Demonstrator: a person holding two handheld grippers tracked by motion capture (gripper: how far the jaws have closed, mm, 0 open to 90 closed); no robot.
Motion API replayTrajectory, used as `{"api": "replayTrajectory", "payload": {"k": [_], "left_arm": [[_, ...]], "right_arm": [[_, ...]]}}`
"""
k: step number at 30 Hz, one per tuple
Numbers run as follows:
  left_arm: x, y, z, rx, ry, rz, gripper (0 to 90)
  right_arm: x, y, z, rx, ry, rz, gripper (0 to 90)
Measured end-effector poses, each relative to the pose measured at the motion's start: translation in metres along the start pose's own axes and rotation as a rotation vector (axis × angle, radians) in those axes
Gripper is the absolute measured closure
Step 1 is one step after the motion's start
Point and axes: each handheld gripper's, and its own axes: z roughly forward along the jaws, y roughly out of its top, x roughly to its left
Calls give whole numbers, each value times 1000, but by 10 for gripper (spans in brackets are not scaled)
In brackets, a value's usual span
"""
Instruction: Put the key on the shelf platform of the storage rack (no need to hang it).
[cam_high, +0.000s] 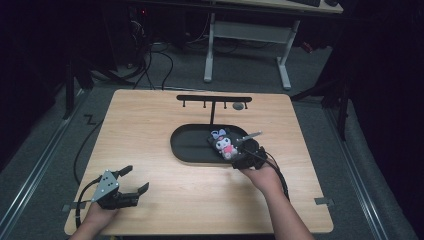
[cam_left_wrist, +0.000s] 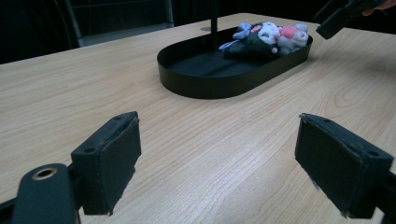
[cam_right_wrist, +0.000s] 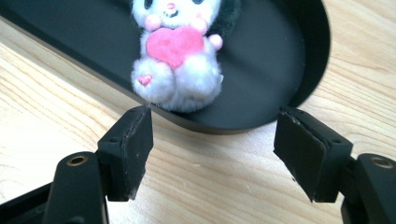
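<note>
A small plush toy (cam_high: 224, 142), dark-hooded with a white face and a pink heart on its chest (cam_right_wrist: 177, 56), lies in the right end of a black oval tray (cam_high: 187, 147). My right gripper (cam_high: 241, 152) hovers at the tray's near right rim (cam_right_wrist: 280, 46). It points at the plush, and its jaws stand open (cam_right_wrist: 212, 144) with only the rim and table between them. My left gripper (cam_high: 137, 178) rests near the table's front left corner. It is open over bare wood (cam_left_wrist: 217, 154) and faces the tray (cam_left_wrist: 205, 86) and plush (cam_left_wrist: 266, 39) from a distance.
A black T-shaped rack (cam_high: 214, 100) with several hooks stands just behind the tray, a small grey piece (cam_high: 239, 106) hanging near its right end. A thin silvery piece (cam_high: 252, 134) lies by the tray's right rim. Beyond the wooden table are desk legs and floor cables.
</note>
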Motion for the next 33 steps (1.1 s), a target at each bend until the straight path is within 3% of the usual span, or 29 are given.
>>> {"api": "replayTrajectory", "payload": {"k": [6,10,21,33], "left_arm": [[0,0,0,3,0,5,153],[0,0,0,2,1,6,153],[-1,0,1,8,15,0,153],[-1,1,3,29,12,11,154]], "right_arm": [[-2,-22,-8,-72,-1,24,289],[0,-40,-9,-101,30,44,289],[9,-81,-8,-186,14,32,275],[15,-129,-7,-314,-5,18,187]]}}
